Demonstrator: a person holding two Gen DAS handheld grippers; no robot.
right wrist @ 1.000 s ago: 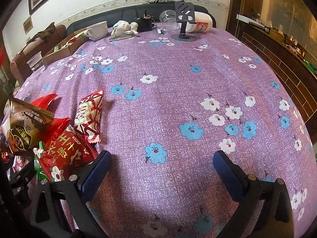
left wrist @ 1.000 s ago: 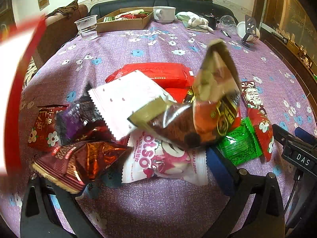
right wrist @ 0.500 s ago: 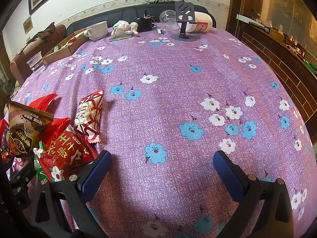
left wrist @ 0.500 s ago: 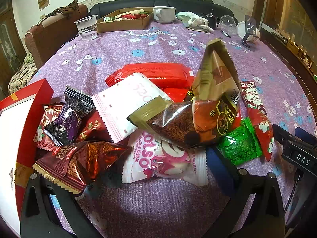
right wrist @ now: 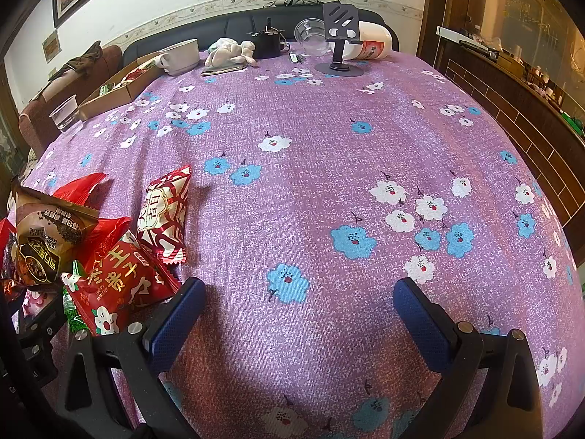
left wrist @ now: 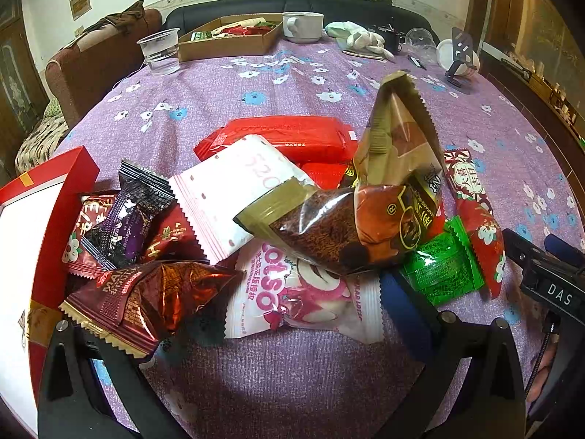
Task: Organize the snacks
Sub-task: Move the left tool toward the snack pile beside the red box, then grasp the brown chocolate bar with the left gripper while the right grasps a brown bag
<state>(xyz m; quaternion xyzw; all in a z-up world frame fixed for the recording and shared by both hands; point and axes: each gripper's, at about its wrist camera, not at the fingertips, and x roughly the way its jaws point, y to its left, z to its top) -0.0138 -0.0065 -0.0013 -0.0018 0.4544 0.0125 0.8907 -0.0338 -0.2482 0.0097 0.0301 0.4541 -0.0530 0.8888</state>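
The snacks lie heaped at the centre of the left wrist view on the purple flowered desk (left wrist: 292,84), probably tipped out together, since the packets overlap at all angles. A brown-and-gold packet (left wrist: 369,216) sits on top of the heap, its sealed end sticking up. Below it lie a pink-and-white packet (left wrist: 292,292), a white packet (left wrist: 234,190) and a long red packet (left wrist: 281,135). A dark red foil packet (left wrist: 146,292) rests at lower left, a purple packet (left wrist: 124,219) just above it, and a green packet (left wrist: 442,267) at lower right.

A red box (left wrist: 55,197) with a white inside stands at the left edge of the frame, touching the heap; it looks like the place the snacks should go.

The left tongs (left wrist: 237,314) are spread wide at the bottom of the frame, gripping nothing, with the near edge of the heap between their fingers. That placement suggests a first pick is being lined up.

The right tongs (right wrist: 296,314) are also spread apart and empty, hovering over bare cloth in the right wrist view, with the heap's edge at lower left. They seem to be waiting aside.
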